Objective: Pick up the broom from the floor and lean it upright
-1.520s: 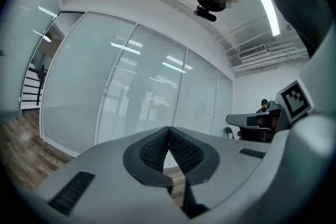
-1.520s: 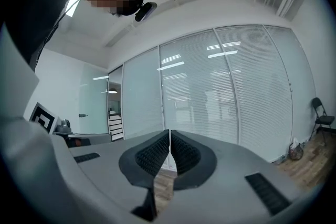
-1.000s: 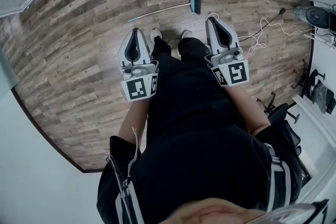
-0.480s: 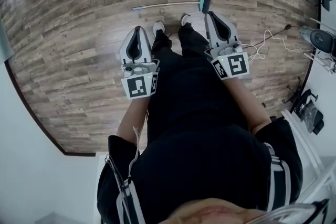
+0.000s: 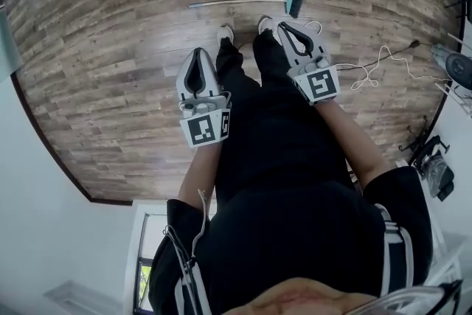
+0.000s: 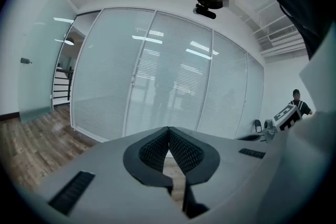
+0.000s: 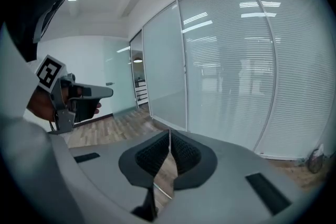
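On floor ahead, broom [image 5: 243,2]; R gripper [image 5: 285,26] now lower, nearer.

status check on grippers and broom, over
Left gripper shut, empty. Right gripper shut, empty. Broom flat on floor, untouched. Shoes just short of its handle.

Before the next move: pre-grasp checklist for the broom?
1. Broom flat on floor, in head view: ok.
2. Handle free, nothing on it: ok.
3. Left gripper fingers together, empty; needs opening: not ok.
4. Right gripper fingers together, empty; needs opening: not ok.
5. White cable apart from broom: ok.
6. Leaning spot chosen: cannot tell.
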